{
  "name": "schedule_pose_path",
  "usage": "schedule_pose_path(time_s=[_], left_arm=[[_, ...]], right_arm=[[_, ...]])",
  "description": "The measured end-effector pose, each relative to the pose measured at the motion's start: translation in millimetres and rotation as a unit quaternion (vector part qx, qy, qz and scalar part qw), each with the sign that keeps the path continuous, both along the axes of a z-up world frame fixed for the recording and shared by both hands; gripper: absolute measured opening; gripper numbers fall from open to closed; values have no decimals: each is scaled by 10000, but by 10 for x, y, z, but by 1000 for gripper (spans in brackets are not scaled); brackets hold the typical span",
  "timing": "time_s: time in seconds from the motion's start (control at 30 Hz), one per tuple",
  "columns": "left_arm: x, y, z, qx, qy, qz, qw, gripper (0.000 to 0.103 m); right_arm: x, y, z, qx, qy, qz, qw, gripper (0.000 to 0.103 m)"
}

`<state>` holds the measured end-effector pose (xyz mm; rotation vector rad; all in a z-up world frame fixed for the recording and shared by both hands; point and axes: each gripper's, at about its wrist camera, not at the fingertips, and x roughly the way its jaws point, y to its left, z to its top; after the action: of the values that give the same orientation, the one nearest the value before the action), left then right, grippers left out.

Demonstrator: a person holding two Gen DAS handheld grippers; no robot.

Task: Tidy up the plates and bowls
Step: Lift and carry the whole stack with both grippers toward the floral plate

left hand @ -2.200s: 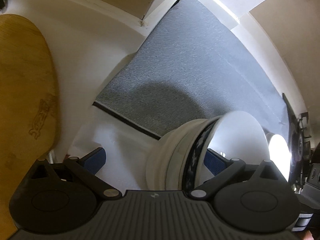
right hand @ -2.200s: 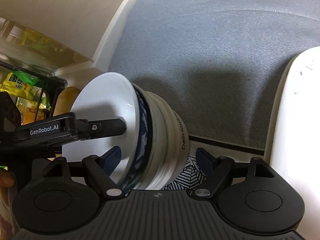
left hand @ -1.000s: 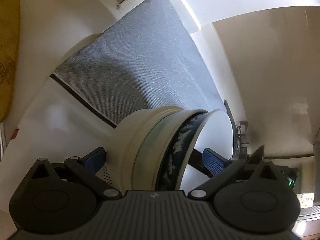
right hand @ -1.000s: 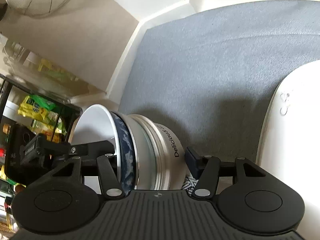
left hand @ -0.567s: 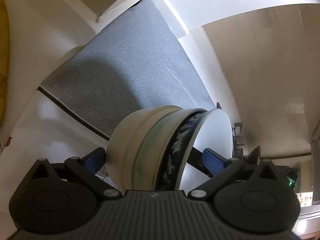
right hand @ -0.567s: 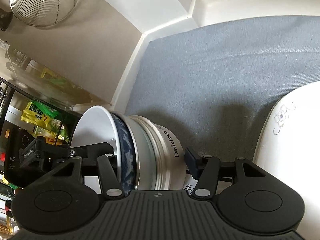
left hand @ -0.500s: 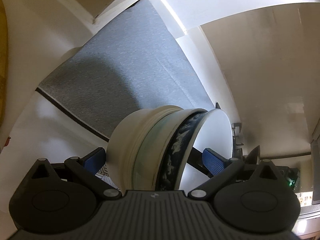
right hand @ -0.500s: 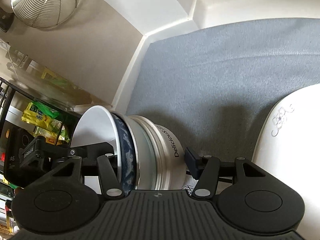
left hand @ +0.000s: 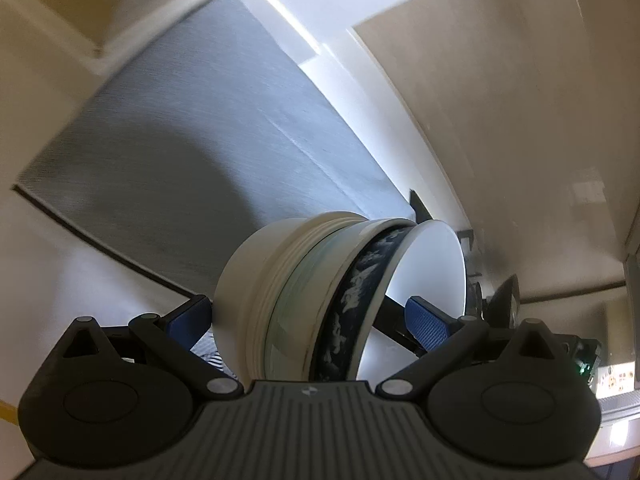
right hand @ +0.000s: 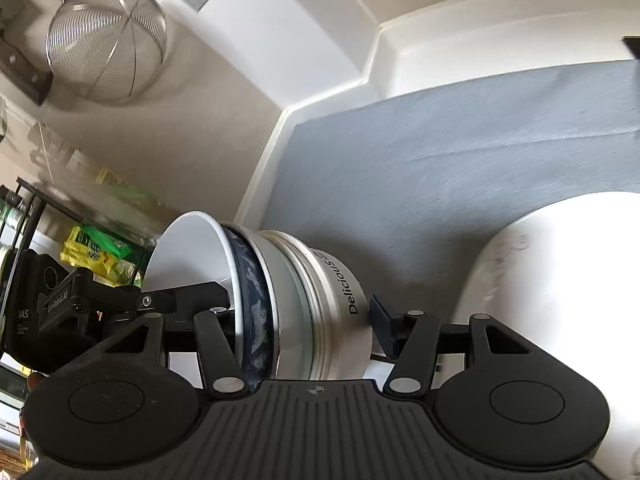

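Note:
A stack of nested bowls [left hand: 304, 300] is held sideways between both grippers, above a grey mat [left hand: 192, 152]. The outer bowl is white with "Delicious" lettering [right hand: 340, 284]; a blue-patterned bowl and a white inner bowl [right hand: 188, 256] sit in it. My left gripper [left hand: 308, 316] is shut on the stack, one finger at its base, one inside the mouth. My right gripper [right hand: 304, 316] is shut on the same stack from the other side. A white plate [right hand: 560, 300] lies at the right.
The grey mat [right hand: 460, 168] lies on a white counter against beige walls. A wire strainer [right hand: 106, 40] hangs on the wall at upper left. A black rack with yellow-green packets [right hand: 96, 248] stands at the left.
Both grippers have lifted and tilted with the bowl stack; more of the wall and the hanging strainer show. The grip on the stack is unchanged.

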<state>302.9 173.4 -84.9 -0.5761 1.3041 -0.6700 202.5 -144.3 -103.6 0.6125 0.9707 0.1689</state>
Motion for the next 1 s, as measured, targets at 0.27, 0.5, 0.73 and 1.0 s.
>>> schedule_pose_path(time_s=[0.27, 0.5, 0.73, 1.0], left_arm=[[-7, -518, 19, -64, 8, -526, 9986, 102], [-81, -1041, -73, -121, 90, -1066, 9942, 102], [-162, -1444, -228, -112, 264, -1459, 9889, 102], [-226, -1728, -402, 19, 463, -1700, 9844, 102]], right_arm=[[-262, -419, 115, -100, -44, -494, 9987, 59], [-571, -778, 169, -208, 9, -1037, 9944, 59], [-820, -1034, 134, -262, 156, -1493, 9883, 59], [-1006, -1216, 21, -189, 400, -1798, 9827, 59]])
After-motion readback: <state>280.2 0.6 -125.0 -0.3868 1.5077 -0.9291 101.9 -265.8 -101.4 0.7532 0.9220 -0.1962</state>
